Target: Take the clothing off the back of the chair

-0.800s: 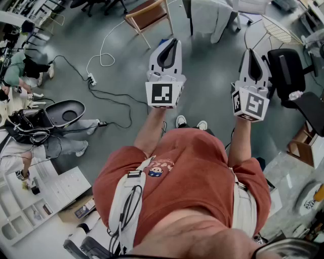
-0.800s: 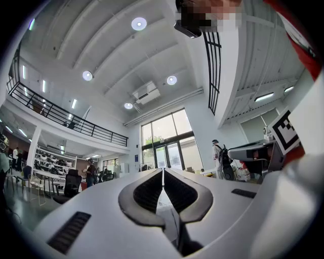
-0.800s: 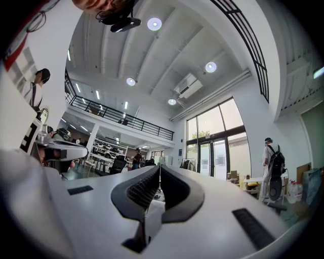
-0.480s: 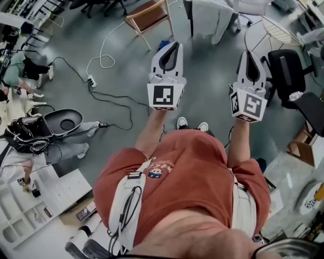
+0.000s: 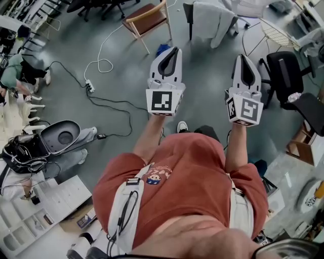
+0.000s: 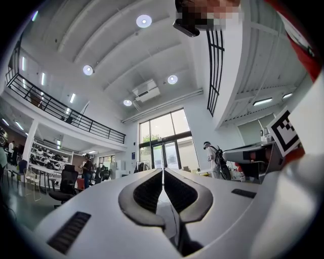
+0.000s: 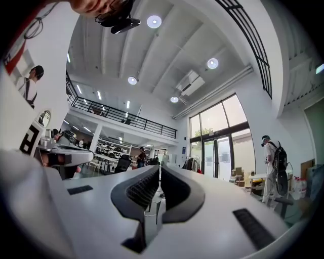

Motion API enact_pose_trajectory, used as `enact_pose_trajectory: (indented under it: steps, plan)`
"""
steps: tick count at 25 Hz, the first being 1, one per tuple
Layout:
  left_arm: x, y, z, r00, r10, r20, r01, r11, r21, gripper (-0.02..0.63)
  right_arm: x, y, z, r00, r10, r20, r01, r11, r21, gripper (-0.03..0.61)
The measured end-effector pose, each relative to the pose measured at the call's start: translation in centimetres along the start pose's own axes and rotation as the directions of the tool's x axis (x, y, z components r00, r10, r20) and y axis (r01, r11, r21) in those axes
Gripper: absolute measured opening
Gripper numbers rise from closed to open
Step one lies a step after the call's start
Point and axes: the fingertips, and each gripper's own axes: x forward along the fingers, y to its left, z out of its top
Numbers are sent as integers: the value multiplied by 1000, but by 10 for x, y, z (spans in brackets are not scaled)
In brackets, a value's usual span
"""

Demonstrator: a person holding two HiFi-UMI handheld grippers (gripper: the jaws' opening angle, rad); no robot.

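A pale grey garment hangs over the back of a dark chair at the top of the head view, some way ahead of both grippers. My left gripper is held out in front of the person, its jaws closed tip to tip with nothing between them. My right gripper is held level beside it, also shut and empty. Both gripper views look slightly upward into a tall hall; neither shows the chair or the garment.
A wooden chair stands ahead to the left, and a black office chair to the right. White and black cables with a power strip trail over the grey floor. A seated person and an open case are at the left.
The person has walked forward: the chair with the garment, the wooden chair and the cables have slid nearer in the head view. Both grippers stay shut and held out in front.
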Motion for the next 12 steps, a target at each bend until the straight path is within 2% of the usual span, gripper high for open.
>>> enact_pose_trajectory:
  steps: [6, 12]
  plan:
    - [-2, 8, -2, 1000, -8, -1, 8, 1000, -14, 23, -2, 3, 1, 1000, -20, 0, 20, 1000, 18, 26]
    - [14, 4, -16, 1000, -21, -15, 21, 1000, -14, 23, 10, -12, -18, 999, -47, -11, 47, 998, 46, 26]
